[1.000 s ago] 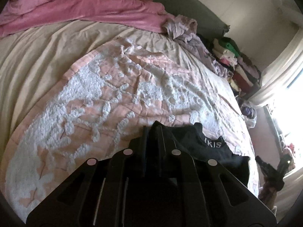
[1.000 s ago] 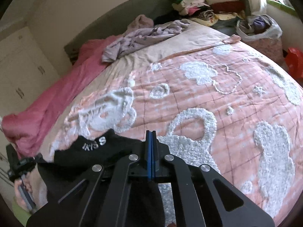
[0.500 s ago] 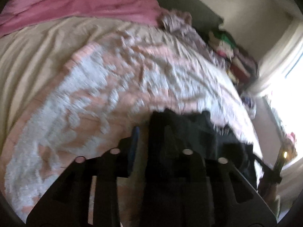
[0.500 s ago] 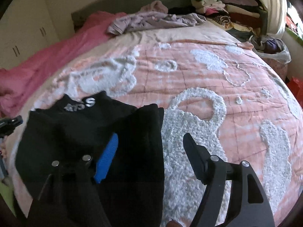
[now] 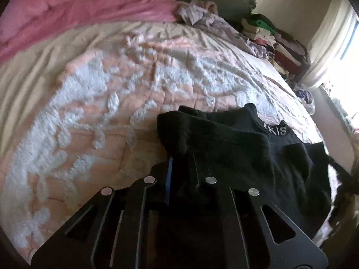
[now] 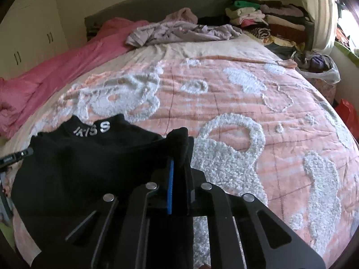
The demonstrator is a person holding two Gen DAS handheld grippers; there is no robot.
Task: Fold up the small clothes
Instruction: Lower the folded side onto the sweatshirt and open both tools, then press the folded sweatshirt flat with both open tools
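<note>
A small black garment (image 5: 246, 154) with white lettering on its band lies at the near edge of the bed, also in the right wrist view (image 6: 89, 157). My left gripper (image 5: 179, 163) is shut on a bunched corner of the black garment, which covers its right finger. My right gripper (image 6: 179, 168) is shut on the opposite corner of the same garment, with cloth between the blue pads. The garment spans between the two grippers, just above the pink and white tufted blanket (image 6: 235, 116).
A pink duvet (image 5: 78, 9) lies bunched along the far left of the bed. Crumpled lilac clothes (image 6: 179, 32) lie near the headboard. A stack of folded clothes (image 6: 269, 20) stands at the far right, with a plastic bag (image 6: 320, 69) beside the bed.
Both grippers opened half a second ago and have closed again on new corners of the black garment. The garment now lies more spread out between them.
</note>
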